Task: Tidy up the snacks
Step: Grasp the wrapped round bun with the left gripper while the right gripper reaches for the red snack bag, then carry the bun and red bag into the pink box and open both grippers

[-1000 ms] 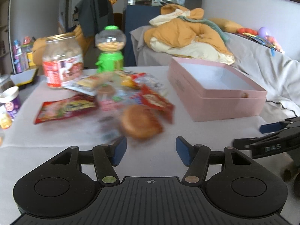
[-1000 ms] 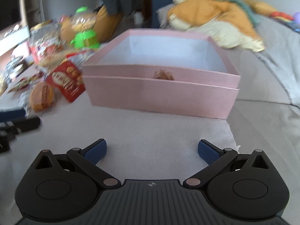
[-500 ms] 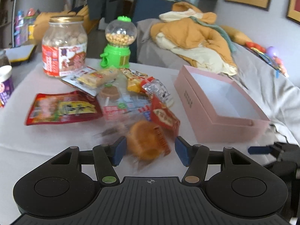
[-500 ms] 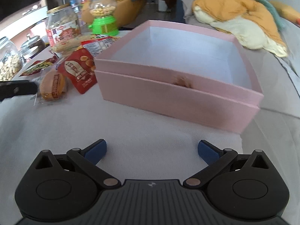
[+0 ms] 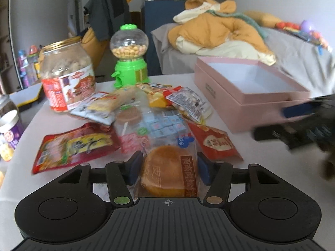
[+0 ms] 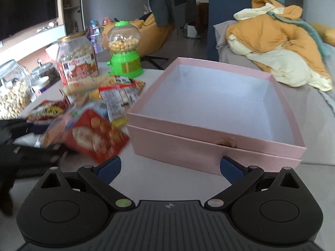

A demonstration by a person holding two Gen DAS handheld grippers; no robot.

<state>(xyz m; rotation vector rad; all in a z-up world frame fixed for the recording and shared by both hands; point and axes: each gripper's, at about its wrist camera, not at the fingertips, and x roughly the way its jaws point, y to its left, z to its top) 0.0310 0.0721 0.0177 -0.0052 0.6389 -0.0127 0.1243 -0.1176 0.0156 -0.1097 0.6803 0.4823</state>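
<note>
Bread comes first in the left wrist view: a round bun in clear wrap sits between our left gripper, whose blue pads flank it on both sides; we cannot tell whether they press the wrapper or only bracket it, so we call the grip unsettled; the bun lies at the near edge of the snack pile, just in front of a red pouch and a pale pack of blue-printed sweets, with a flat red-and-yellow packet to the left; far left stands a peanut jar, and a green candy dispenser beside it; the pink box waits open to the right, and our right gripper shows blurred near its front wall; we judge the bun light and soft, its film slick and crinkly, so we would take it across the middle with a gentle squeeze, not by the loose wrapper ends; in the right wrist view our right gripper stands spread wide with nothing between its pads, hovering near the front wall of the pink box, whose white floor holds nothing; the snack pile lies left of the box, blurred at its near side, and the bun itself we cannot make out there.
</note>
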